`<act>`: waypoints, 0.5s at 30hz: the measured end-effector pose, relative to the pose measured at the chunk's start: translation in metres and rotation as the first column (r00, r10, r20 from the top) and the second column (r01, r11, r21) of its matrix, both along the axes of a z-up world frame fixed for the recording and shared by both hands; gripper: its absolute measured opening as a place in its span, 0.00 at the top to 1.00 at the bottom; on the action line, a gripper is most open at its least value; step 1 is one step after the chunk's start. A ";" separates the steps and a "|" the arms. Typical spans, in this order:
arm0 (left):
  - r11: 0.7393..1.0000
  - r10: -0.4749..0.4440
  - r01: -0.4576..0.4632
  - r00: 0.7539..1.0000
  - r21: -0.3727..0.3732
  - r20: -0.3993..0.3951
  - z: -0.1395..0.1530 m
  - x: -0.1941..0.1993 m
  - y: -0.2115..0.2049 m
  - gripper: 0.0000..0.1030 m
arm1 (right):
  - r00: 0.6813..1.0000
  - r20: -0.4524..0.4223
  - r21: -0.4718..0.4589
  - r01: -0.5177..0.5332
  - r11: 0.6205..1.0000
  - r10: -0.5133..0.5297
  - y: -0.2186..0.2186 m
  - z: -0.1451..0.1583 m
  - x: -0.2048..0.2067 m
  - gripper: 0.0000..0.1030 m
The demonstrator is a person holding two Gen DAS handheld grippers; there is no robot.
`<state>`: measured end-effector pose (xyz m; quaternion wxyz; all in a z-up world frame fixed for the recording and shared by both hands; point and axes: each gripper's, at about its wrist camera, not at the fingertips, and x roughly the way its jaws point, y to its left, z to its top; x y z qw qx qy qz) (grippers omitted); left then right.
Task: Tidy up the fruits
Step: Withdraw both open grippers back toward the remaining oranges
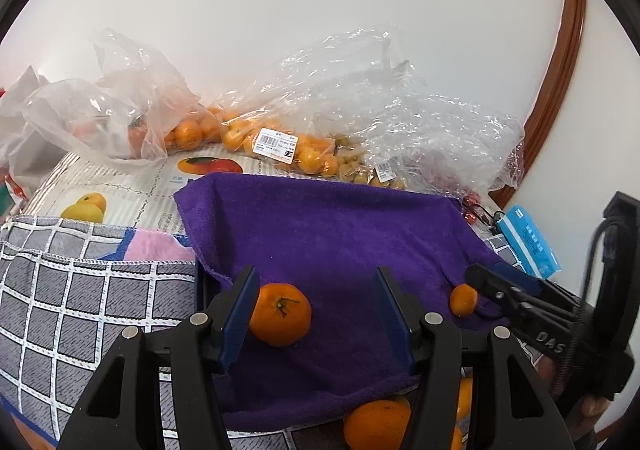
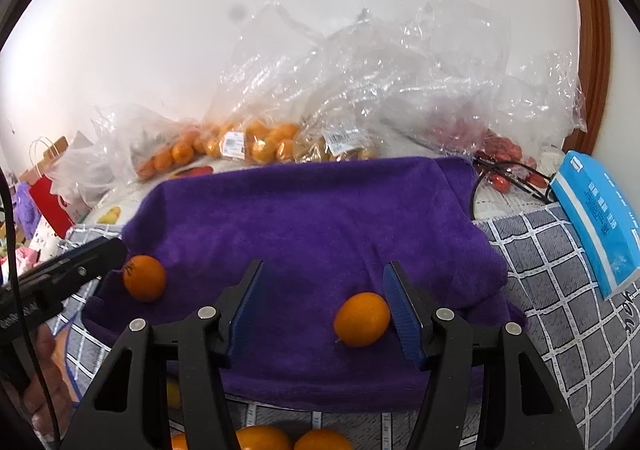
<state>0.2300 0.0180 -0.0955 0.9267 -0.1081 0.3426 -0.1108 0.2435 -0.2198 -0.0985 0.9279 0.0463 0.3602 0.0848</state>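
Blue pads of the left gripper (image 1: 316, 314) stand apart, its left pad just beside a stemmed tangerine (image 1: 280, 314) on the purple towel (image 1: 332, 226); the right gripper (image 2: 326, 304) also stands apart, a smaller tangerine (image 2: 362, 319) against its right pad. Both fruits look light, round, soft-skinned and likely to roll; clamp gently across the widest middle. Bagged fruit (image 1: 280, 146) lies along the towel's upper edge.
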 end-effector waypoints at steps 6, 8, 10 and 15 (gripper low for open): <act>1.000 0.014 -0.014 1.000 0.000 0.009 0.014 -0.011 -0.001 0.46 | 1.000 0.013 0.014 0.013 1.000 -0.014 -0.002 0.026 -0.021 0.41; 1.000 0.016 -0.016 1.000 -0.013 0.002 0.019 -0.018 0.001 0.46 | 0.999 0.030 -0.011 0.025 1.000 -0.025 -0.002 0.033 -0.033 0.41; 0.999 0.018 -0.018 1.000 -0.028 -0.012 0.022 -0.027 0.006 0.46 | 0.999 0.040 -0.043 0.035 0.998 -0.033 0.001 0.037 -0.045 0.41; 0.999 0.042 -0.043 0.998 -0.012 -0.045 0.018 -0.049 0.020 0.45 | 0.999 0.012 -0.093 0.052 0.994 -0.051 0.007 0.030 -0.067 0.41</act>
